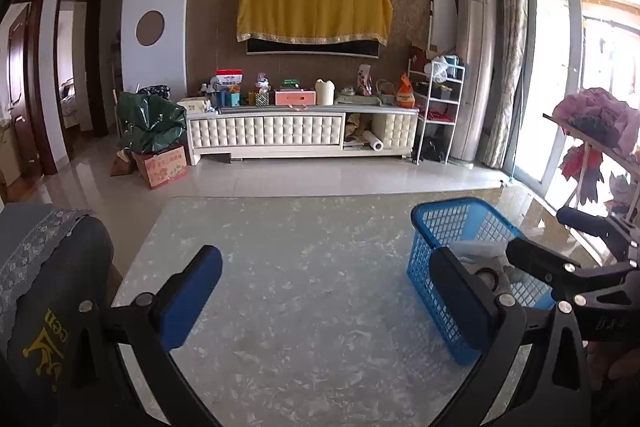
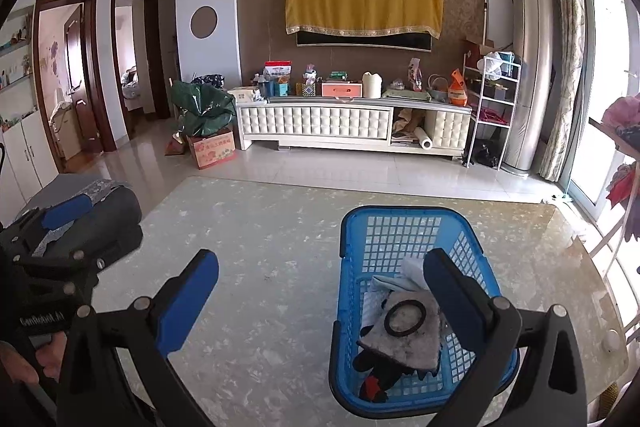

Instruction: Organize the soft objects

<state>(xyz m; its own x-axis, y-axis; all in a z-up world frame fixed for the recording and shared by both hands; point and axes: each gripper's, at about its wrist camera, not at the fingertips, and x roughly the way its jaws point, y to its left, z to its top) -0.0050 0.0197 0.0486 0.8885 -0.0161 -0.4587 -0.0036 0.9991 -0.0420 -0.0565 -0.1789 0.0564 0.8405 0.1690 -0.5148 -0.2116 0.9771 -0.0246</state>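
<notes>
The marble-patterned table fills the lower half of both views, its far edge running ahead of both tools and its left edge meeting a dark grey cushioned seat with a lace strip. Most of the tabletop is bare, giving wide open room ahead of the left gripper and to the left of the right gripper.

The blue plastic basket stands on the table toward its right side, directly ahead of the right gripper's right finger and to the right of the left gripper. Some table remains between the basket and the table's right edge.

Inside the basket lie the soft objects: a grey fuzzy cloth with a dark ring on it, over dark and pale fabric.

Both grippers stand spread wide with nothing between their blue pads. The right gripper's right finger hangs over the basket's interior.
</notes>
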